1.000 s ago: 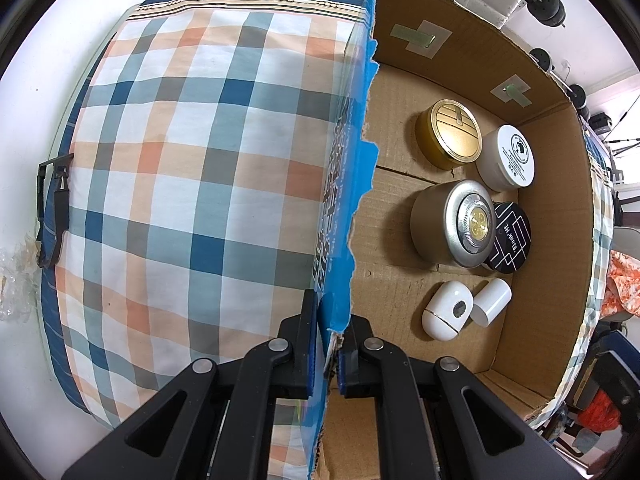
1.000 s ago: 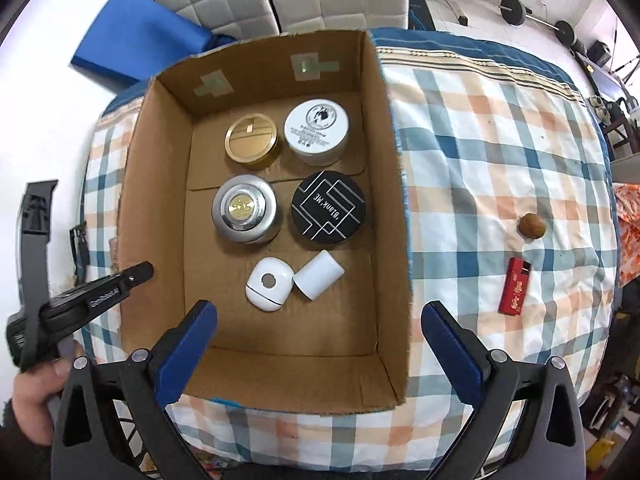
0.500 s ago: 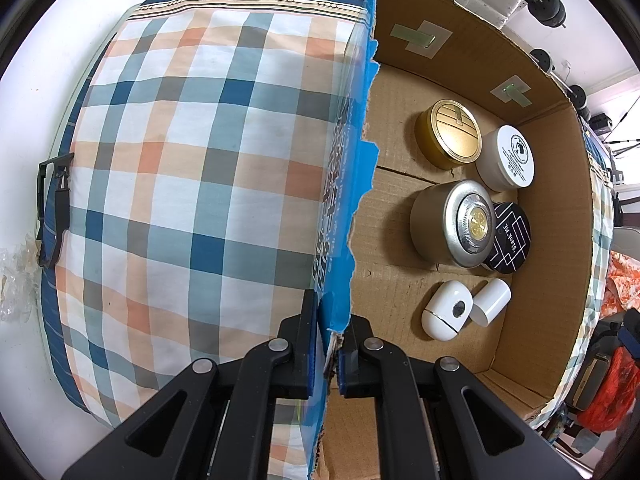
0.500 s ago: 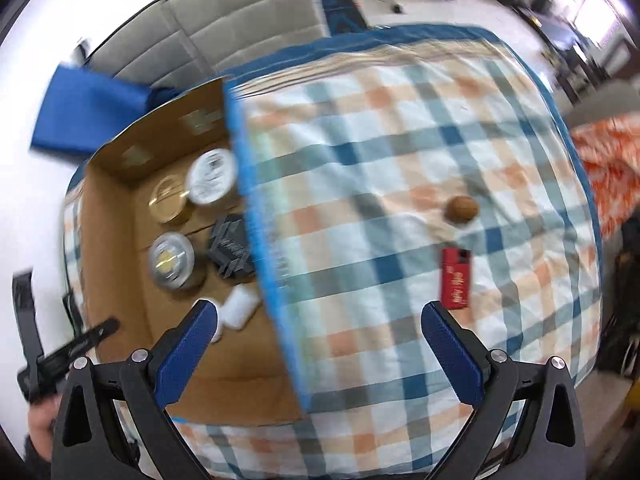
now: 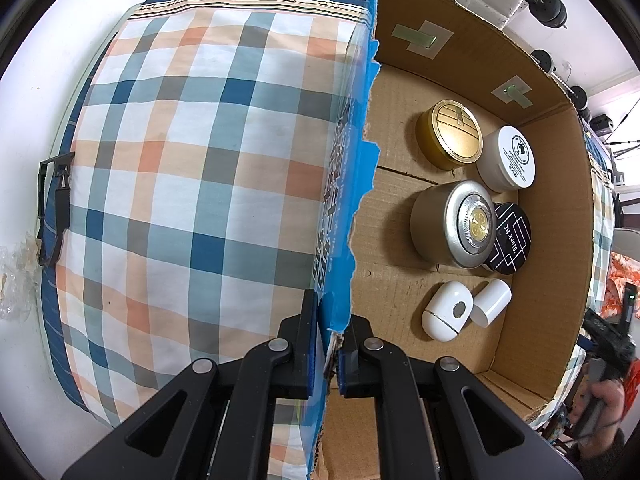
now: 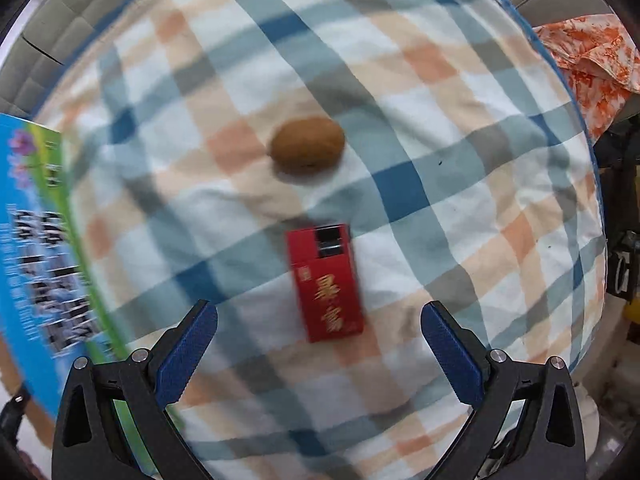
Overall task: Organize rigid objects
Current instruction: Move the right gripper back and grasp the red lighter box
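My left gripper (image 5: 330,316) is shut on the blue-edged side wall of a cardboard box (image 5: 360,168). Inside the box stand a gold tin (image 5: 452,134), a white jar (image 5: 510,158), a silver-lidded tin (image 5: 456,224), a black jar (image 5: 510,236), a white capsule-shaped case (image 5: 444,316) and a small white cylinder (image 5: 490,308). My right gripper (image 6: 318,332) is open above the checked cloth (image 6: 460,160). A red box with gold characters (image 6: 326,280) lies between and just ahead of its fingertips. A brown oval object (image 6: 307,145) lies beyond the red box.
The box's printed blue outer wall (image 6: 36,240) is at the left of the right wrist view. Orange patterned fabric (image 6: 592,52) lies off the bed's right edge. A black strap buckle (image 5: 52,208) hangs at the bed's left edge. Grey cushions (image 6: 44,32) stand behind.
My right gripper has swung right from over the box and dropped close to the red box and brown object, still open. My left gripper has stayed clamped on the box wall.
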The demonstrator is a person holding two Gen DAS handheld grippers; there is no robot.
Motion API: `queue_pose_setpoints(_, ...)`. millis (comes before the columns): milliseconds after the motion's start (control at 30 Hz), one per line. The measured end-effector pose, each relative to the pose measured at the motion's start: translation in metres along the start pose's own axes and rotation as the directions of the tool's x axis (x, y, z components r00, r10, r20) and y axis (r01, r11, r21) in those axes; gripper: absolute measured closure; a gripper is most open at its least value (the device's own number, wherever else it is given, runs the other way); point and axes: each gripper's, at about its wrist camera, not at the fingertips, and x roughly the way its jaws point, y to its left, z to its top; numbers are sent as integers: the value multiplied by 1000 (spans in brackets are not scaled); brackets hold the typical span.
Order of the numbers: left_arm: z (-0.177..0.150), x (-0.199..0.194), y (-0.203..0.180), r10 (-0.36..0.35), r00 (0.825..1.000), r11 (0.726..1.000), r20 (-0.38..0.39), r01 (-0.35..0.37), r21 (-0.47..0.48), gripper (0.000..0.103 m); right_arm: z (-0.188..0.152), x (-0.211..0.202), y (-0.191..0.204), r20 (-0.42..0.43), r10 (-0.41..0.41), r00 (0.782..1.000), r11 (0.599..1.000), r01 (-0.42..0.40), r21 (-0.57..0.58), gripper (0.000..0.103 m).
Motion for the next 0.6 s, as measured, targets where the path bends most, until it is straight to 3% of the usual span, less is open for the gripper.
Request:
queue_pose_setpoints(33,0,0,0,0,1000,1000,0,0,0,98,1,7,-1,-5,-4,1000,1000,4,0,1)
queue_pose_setpoints(67,0,0,0,1,1000,1000,0,-1,1,98,3,15,-2,-7,-21,1000,1000,21,4,7)
queue_pose_setpoints(133,0,0,0,2,1000,1000,-1,-1,2,98,4,25,-4,-20,-20,1000,1000,20,13,30)
queue_pose_setpoints(200,0,0,0,1,1000,1000,-1,-1,2,98,3,26,-6,-4,-12,1000,999,12,32,33)
queue_pose_setpoints(333,0,-1,0,3,1000,1000,-1,-3,0,98,-5,19,10,9,-43,999,999,43,-25,63)
queue_pose_setpoints(600,0,-1,1,3,1000,1000,1,-3,-4,98,-23,-2,11,36,-32,999,998,34,-57,66)
